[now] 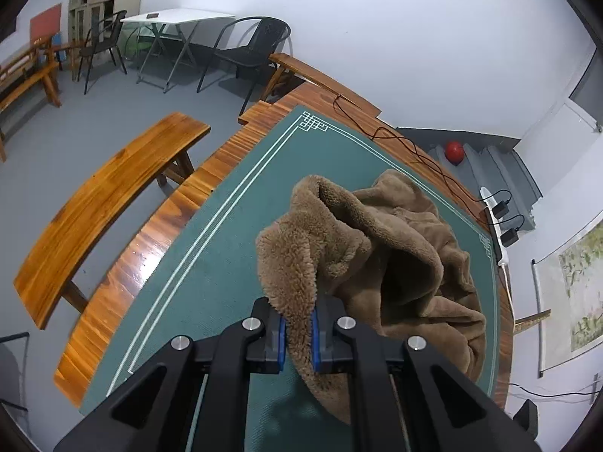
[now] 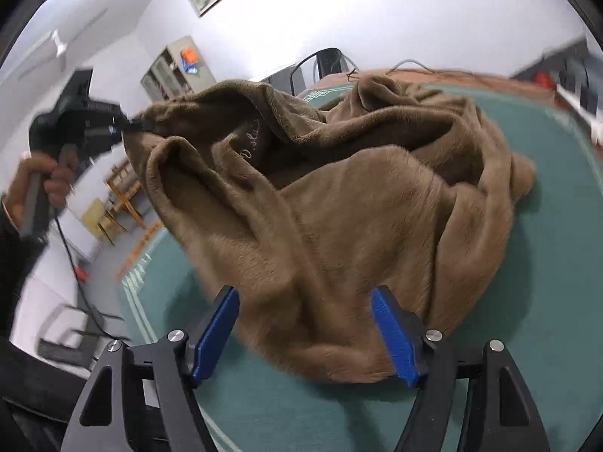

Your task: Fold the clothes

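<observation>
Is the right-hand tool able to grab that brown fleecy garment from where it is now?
Probably yes. The right gripper is open, and a fold of the brown fleece garment lies between its blue fingers with nothing in the way. The left gripper already pinches another edge.

table: wooden | mat: green (white border) | on mat: brown fleece garment

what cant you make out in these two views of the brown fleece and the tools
- Garment type: the brown fleece lies bunched, in both views.
- Embroidered writing: too small, right wrist view.
- Left tool: motion-blurred, right wrist view.
- Fleece's lower edge: behind the right tool.
- Green mat under the fleece: covered.
</observation>
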### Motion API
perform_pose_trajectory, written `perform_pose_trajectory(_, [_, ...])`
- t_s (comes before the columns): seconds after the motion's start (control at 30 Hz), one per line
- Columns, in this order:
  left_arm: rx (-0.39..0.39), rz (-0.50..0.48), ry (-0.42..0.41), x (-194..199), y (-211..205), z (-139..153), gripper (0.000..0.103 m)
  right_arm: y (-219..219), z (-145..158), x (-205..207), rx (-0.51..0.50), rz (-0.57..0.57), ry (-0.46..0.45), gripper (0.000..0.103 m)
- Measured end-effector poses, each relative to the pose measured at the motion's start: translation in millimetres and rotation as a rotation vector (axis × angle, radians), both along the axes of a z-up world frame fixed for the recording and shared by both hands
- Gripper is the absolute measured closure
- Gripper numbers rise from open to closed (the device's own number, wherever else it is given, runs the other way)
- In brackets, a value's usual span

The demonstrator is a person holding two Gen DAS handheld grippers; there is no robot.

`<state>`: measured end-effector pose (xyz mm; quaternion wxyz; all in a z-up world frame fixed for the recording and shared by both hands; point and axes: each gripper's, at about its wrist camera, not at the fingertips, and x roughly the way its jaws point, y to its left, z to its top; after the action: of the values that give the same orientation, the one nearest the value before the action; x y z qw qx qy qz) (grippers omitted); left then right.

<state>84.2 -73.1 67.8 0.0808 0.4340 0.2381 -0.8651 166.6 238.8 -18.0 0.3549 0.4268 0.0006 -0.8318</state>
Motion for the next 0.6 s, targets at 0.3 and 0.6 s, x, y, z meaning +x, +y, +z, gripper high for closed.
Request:
perform_pose_trajectory(0.3, [-0.001,-0.031,0.025,-5.4,2.9,16.7,0.092,-26.6,-22.9,26.6,0.136,0.24,0.122,0.029])
perform_pose_trajectory(0.6, [0.002,-0.075,0.096,1.1,13.7,50.1,0.092,-55.5,-76.3,17.5,0.364,0.245,0.198,0.038])
